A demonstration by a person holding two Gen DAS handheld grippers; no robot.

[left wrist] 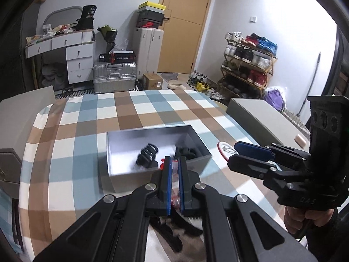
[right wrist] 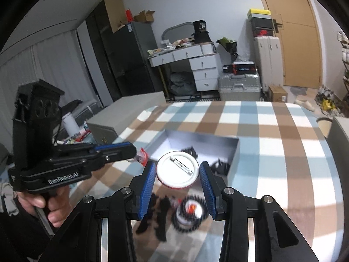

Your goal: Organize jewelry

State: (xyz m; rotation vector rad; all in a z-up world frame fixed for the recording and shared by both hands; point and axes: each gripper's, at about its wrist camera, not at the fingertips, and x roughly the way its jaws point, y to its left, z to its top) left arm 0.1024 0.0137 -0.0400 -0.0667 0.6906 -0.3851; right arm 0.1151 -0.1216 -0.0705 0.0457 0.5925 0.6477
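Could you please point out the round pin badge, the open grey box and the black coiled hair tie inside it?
Round pin badge (right wrist: 177,169), right wrist view: its white back, by the pin.
Open grey box (left wrist: 192,163), left wrist view: near right wall.
Black coiled hair tie (left wrist: 146,155), left wrist view: middle coils.

You see a checked cloth (right wrist: 272,135) covering the surface, a matt grey cardboard box (right wrist: 234,152), and a glossy white badge (right wrist: 177,170) with a metal pin (right wrist: 181,164).

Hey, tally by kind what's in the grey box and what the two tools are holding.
Black spiral hair tie, in box: 1
Black clip, in box, blurred: 1
Round pin badge, in right tool: 1
Clear packet of red bits, in left tool: 1
Total: 4
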